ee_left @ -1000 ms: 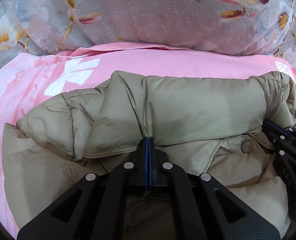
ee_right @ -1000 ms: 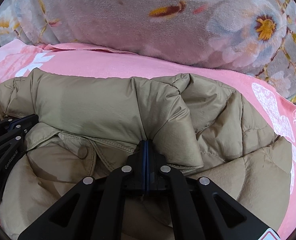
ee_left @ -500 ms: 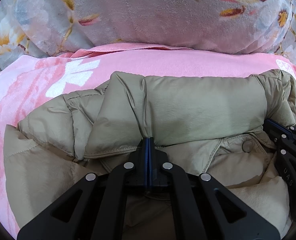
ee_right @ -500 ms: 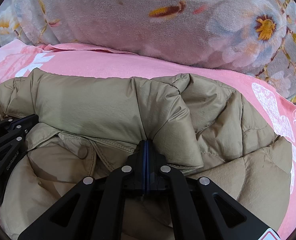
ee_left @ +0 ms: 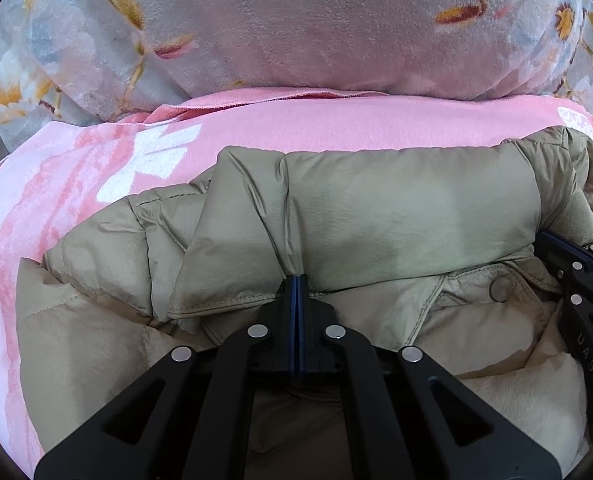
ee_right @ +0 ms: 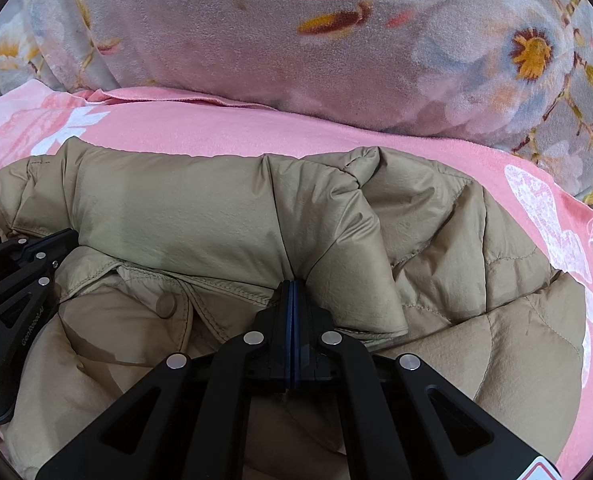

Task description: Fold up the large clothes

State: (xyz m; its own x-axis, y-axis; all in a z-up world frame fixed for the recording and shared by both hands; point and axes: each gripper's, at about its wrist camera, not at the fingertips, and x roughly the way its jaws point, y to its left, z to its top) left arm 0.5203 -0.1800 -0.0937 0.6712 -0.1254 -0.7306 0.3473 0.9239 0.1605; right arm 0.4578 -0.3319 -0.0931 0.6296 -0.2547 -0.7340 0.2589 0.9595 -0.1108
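Your left gripper (ee_left: 296,280) and right gripper (ee_right: 292,284) each pinch the collar of the khaki puffer jacket (ee_left: 376,220), lying rumpled on the pink bed blanket (ee_left: 336,124) (folding looks barely begun).

- Pink plush blanket (ee_left: 336,128) spread flat as the work surface, patterned with paler pink streaks and white flower shapes (ee_left: 152,164).
- White butterfly print (ee_right: 552,224) and script lettering along its right side.
- Behind it, bulky grey fleece bedding (ee_right: 296,40) with large orange, red and white blossoms.
- Soft, even lighting.
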